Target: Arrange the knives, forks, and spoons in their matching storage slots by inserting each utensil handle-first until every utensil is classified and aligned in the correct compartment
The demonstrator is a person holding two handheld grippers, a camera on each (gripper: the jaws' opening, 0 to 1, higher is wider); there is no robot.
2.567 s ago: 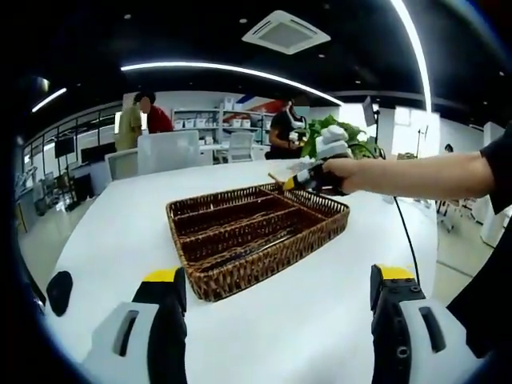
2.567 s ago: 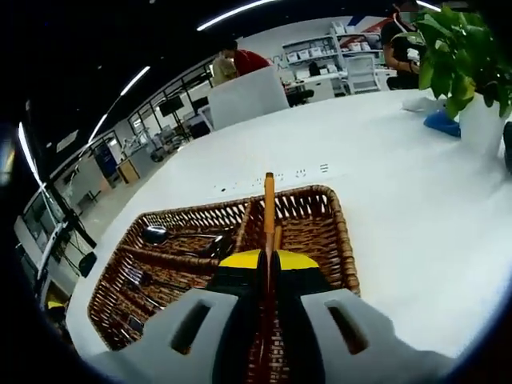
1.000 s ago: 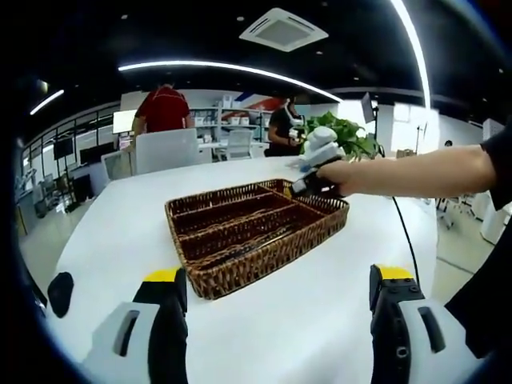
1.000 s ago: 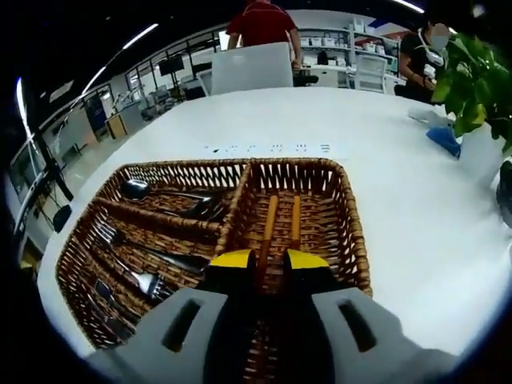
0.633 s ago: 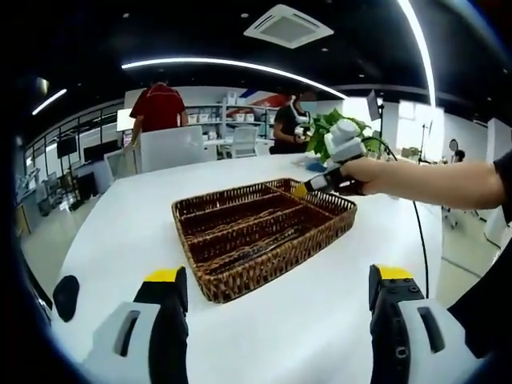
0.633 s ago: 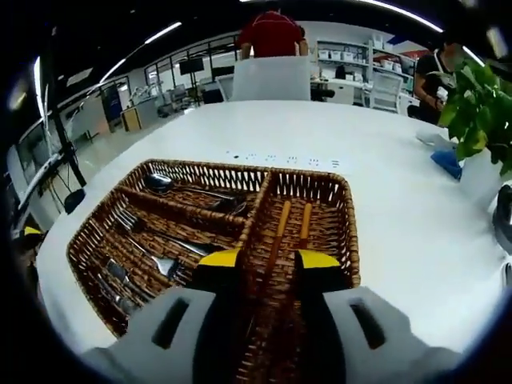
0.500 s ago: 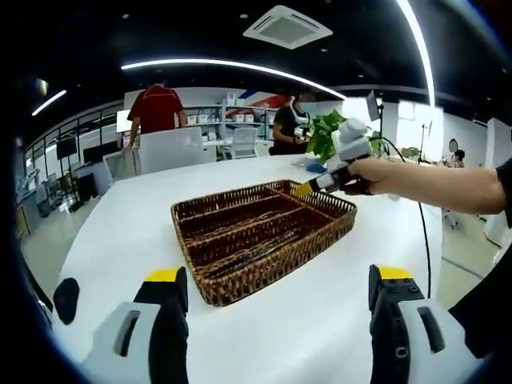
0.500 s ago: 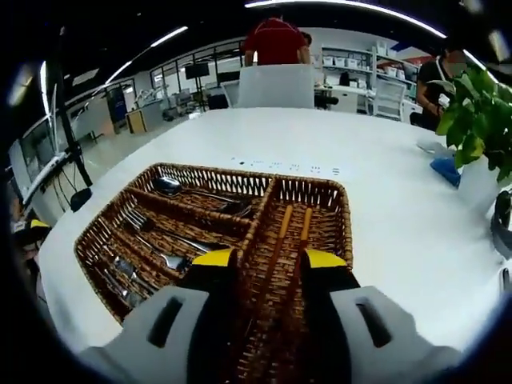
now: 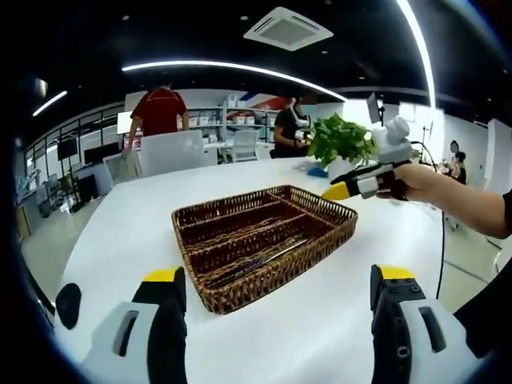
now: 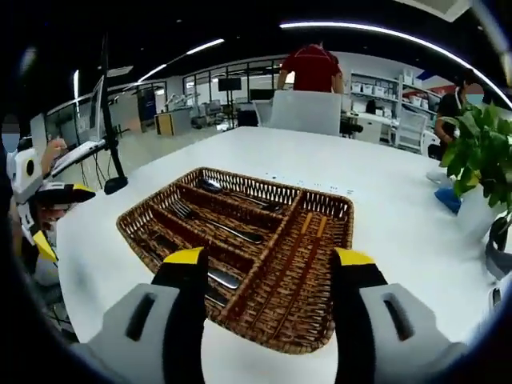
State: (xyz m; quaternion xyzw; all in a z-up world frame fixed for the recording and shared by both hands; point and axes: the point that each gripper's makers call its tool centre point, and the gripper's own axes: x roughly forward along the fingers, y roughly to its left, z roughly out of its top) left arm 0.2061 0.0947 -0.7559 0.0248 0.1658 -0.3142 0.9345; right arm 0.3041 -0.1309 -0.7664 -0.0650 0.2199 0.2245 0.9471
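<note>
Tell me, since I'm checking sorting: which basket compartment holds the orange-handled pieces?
The wide end compartment of the wicker basket, running crosswise to the three narrow slots holding metal cutlery.

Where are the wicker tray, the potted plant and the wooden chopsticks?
wicker tray [image 10: 134, 238]: right gripper view, near-left rim.
potted plant [image 9: 340, 140]: left gripper view, leaves.
wooden chopsticks [image 10: 298, 258]: right gripper view, mid-shaft, in the tray's right compartment.

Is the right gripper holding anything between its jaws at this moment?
No, the right gripper has its jaws spread wide with nothing between them, above the wicker tray.
</note>
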